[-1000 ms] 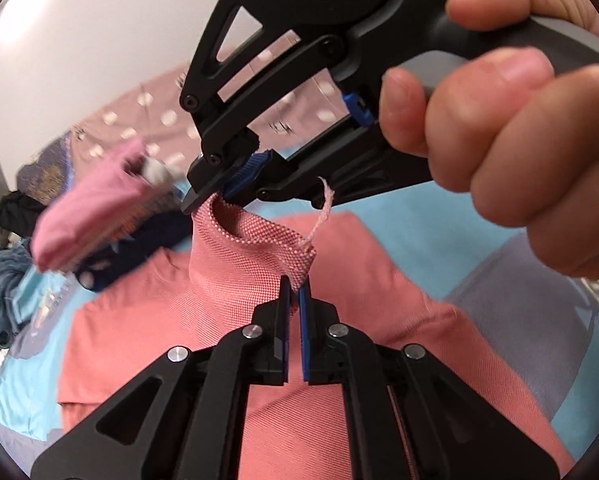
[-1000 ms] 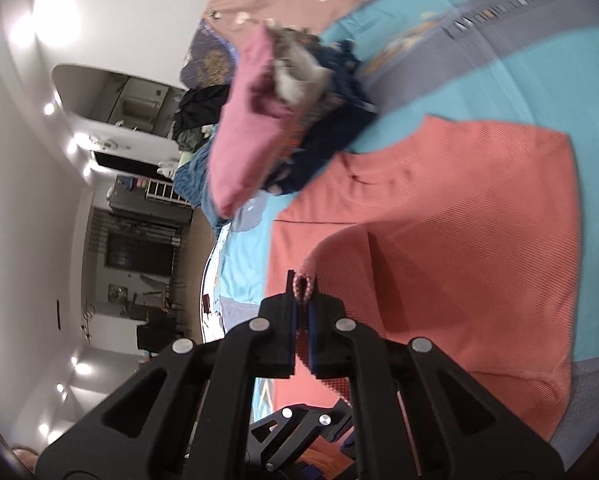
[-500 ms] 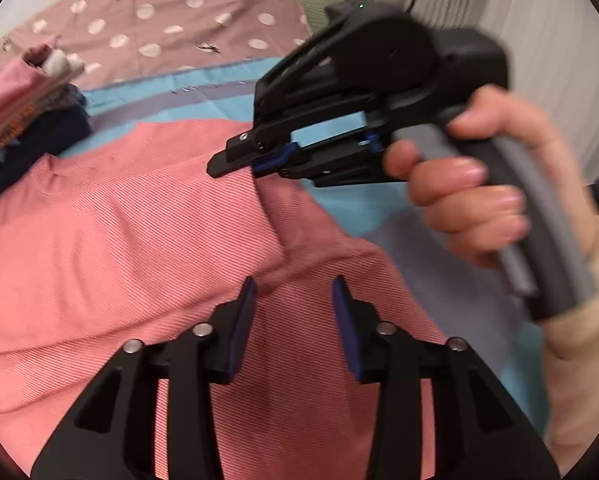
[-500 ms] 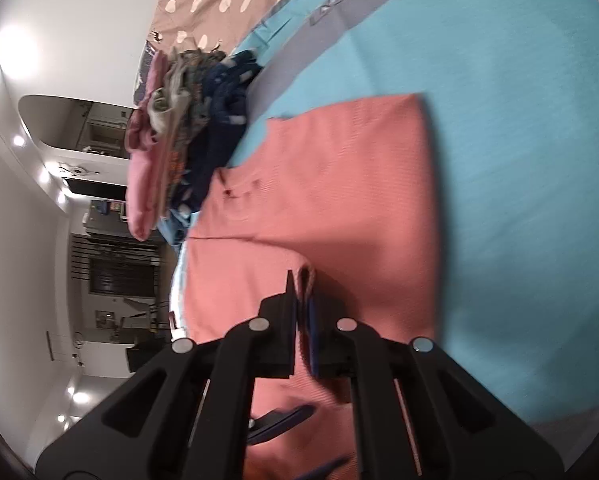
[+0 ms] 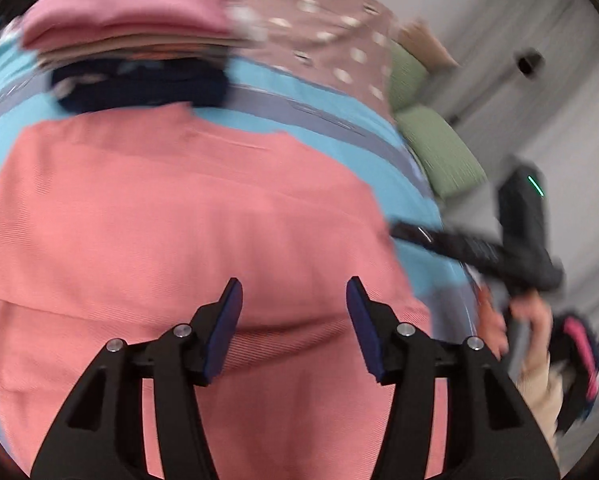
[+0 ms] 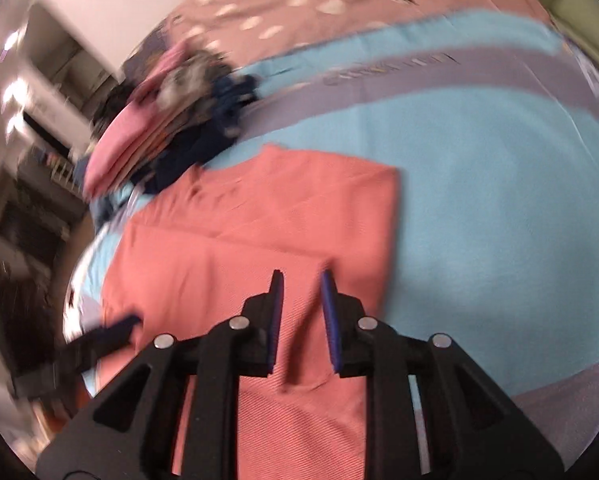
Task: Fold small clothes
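A salmon-pink garment (image 5: 179,216) lies flat on the blue bedspread, with a folded layer across its near part; it also shows in the right wrist view (image 6: 283,216). My left gripper (image 5: 294,304) is open and empty just above the near fold. My right gripper (image 6: 301,300) is open and empty above the garment's near edge. The right gripper also appears at the right of the left wrist view (image 5: 459,244), blurred, and the left gripper at the lower left of the right wrist view (image 6: 99,340).
A stack of folded clothes (image 5: 139,40), pink on top and dark navy below, sits just beyond the garment; it also shows in the right wrist view (image 6: 159,120). A polka-dot cover (image 6: 319,4) lies at the back. Green cushions (image 5: 439,148) lie at the right.
Both grippers held a raised fold of the garment a second ago. The left opened first, then the right. The fold now lies flat and both grippers have drawn back.
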`<state>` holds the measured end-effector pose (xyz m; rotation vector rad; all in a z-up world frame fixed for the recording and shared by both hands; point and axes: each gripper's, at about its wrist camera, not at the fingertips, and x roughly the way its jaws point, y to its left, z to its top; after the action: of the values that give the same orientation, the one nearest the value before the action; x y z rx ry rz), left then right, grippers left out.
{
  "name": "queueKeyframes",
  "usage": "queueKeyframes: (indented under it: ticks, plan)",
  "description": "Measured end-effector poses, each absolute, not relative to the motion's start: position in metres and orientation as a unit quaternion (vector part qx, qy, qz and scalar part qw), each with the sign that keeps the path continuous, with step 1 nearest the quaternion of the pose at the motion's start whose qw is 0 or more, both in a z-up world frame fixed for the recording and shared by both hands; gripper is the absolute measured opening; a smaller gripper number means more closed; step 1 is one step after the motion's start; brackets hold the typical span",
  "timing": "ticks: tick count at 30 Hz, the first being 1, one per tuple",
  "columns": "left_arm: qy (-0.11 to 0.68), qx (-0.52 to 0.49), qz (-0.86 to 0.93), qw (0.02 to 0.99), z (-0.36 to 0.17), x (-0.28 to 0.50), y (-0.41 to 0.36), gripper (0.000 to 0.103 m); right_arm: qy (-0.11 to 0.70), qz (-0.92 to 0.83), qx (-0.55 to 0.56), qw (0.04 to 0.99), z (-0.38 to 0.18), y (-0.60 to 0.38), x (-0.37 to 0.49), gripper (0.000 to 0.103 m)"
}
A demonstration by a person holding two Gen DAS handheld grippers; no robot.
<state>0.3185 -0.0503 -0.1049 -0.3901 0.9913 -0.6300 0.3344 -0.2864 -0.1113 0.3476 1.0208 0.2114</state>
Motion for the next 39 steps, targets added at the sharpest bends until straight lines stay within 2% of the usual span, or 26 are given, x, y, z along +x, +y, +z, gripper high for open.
queueKeyframes:
  ticks: [6,10,16,18,19,20,22,31,39]
  plan:
    - [0.492,-0.233,-0.256,0.799,-0.132,0.345,-0.012,0.054,0.513,0.121,0.066,0.847,-0.134,-0.235,0.324,0.021]
    - [0.492,-0.237,-0.260,0.796,-0.135,0.349,-0.007,0.055,0.511,0.126,0.097,0.845,-0.146,-0.244,0.323,0.020]
    - [0.488,-0.222,-0.262,0.802,-0.131,0.349,-0.009,0.060,0.511,0.138,0.158,0.833,-0.147,-0.261,0.322,0.020]
    - [0.493,-0.225,-0.263,0.798,-0.127,0.350,-0.008,0.060,0.513,0.125,0.153,0.835,-0.140,-0.260,0.319,0.023]
    - [0.494,-0.225,-0.263,0.798,-0.124,0.348,-0.005,0.060,0.513,0.112,0.142,0.839,-0.133,-0.256,0.315,0.029]
    - [0.492,-0.224,-0.262,0.800,-0.119,0.344,-0.001,0.061,0.512,0.100,0.128,0.844,-0.127,-0.253,0.310,0.040]
    - [0.484,-0.218,-0.261,0.806,-0.111,0.334,0.010,0.061,0.501,0.077,0.089,0.857,-0.111,-0.247,0.296,0.052]
    - [0.475,-0.181,-0.244,0.826,-0.092,0.258,0.075,0.066,0.488,0.035,0.026,0.872,-0.072,-0.254,0.193,0.059]
    - [0.495,-0.190,-0.207,0.822,-0.108,0.161,0.131,0.066,0.507,0.027,0.104,0.855,-0.097,-0.276,0.080,0.062]
